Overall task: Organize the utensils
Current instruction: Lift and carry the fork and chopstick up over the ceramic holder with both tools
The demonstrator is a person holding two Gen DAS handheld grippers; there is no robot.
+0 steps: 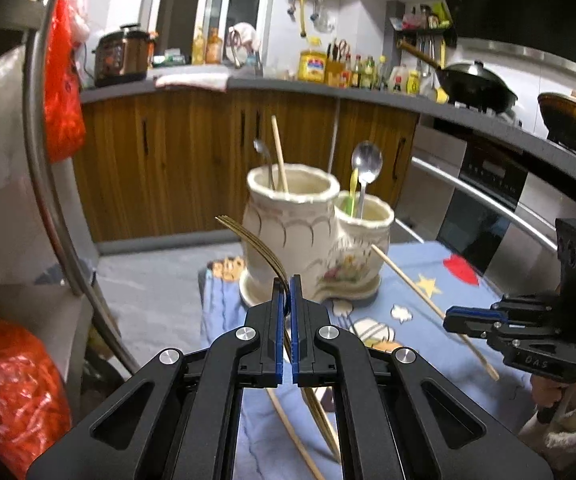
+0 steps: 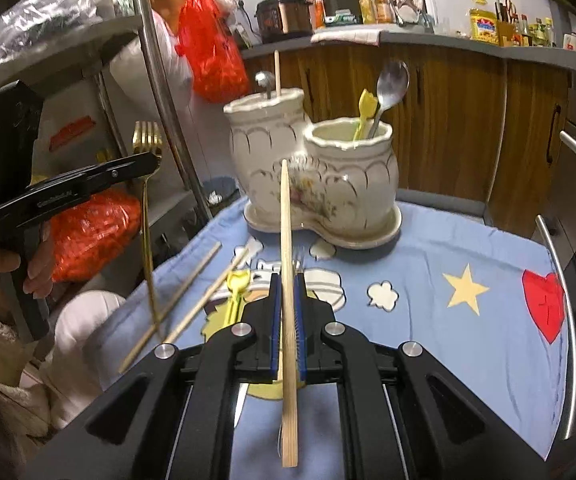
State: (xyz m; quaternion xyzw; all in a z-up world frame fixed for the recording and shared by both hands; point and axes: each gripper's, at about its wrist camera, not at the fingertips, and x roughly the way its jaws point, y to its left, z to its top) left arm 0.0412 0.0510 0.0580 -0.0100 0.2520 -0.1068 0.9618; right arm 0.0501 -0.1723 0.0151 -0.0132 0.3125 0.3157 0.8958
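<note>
left wrist view: fork and chopstick head for the holder

we carry two utensils at once over the blue cloth (image 2: 428, 248). our left gripper (image 1: 287, 280) pinches a gold fork (image 1: 248, 236) by its neck, tines up, near the two-cup holder (image 1: 312, 236). our right gripper (image 2: 287, 280) is clamped on a chopstick (image 2: 287, 240), tip aimed at the holder's front. the taller cup already has a chopstick and a spoon, the lower cup a spoon and a yellow utensil. two more chopsticks (image 2: 192, 292) lie on the cloth. we judge it best to lift each piece above the rim, turn it upright, then lower it handle first, one hand at a time.
</note>
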